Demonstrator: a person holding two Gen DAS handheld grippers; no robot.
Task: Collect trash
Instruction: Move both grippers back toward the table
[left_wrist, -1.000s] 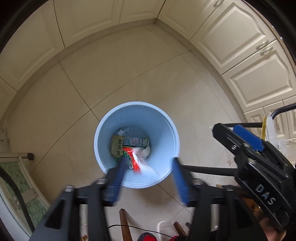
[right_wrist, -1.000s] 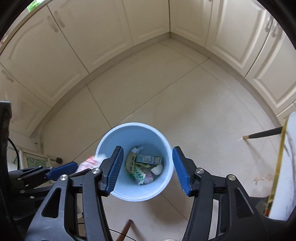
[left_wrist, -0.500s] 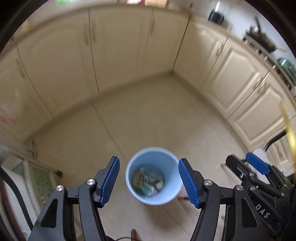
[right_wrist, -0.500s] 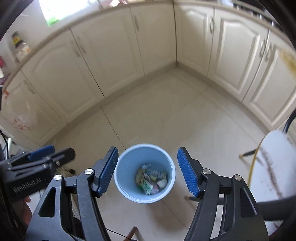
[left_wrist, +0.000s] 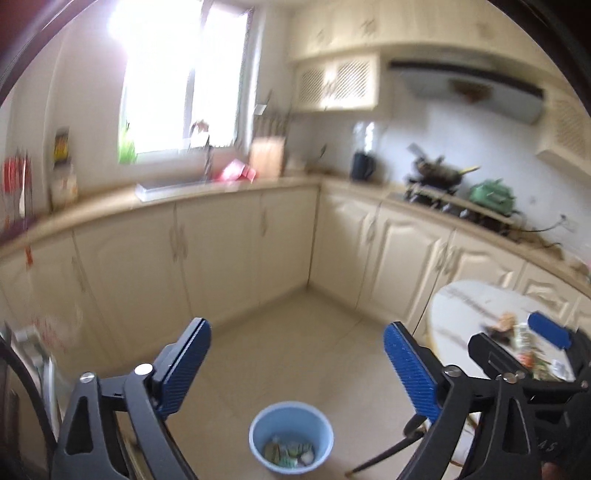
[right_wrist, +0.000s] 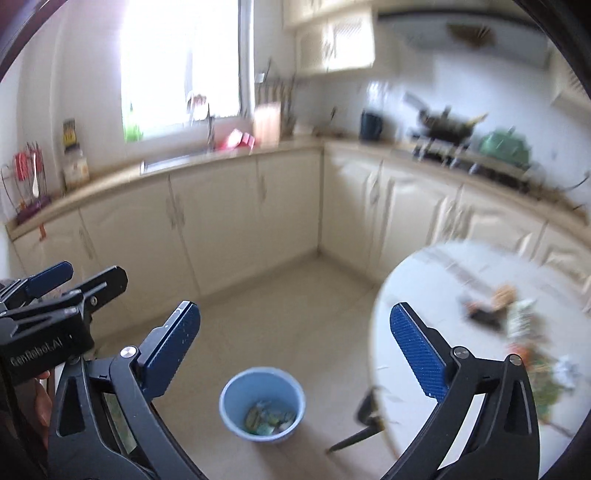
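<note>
Trash lies scattered on the round white counter at my right — wrappers and scraps, too blurred to tell which way any single piece runs. Down on the tiled floor stands the blue bin, upright, its mouth facing up, more litter piled loose in the bottom. My left gripper has its fingers spread wide, having just been opening, with nothing between them. My right gripper is the same — fingers splayed after opening, empty — and in both views the bin sits below the gap, well apart from the pads.
</note>
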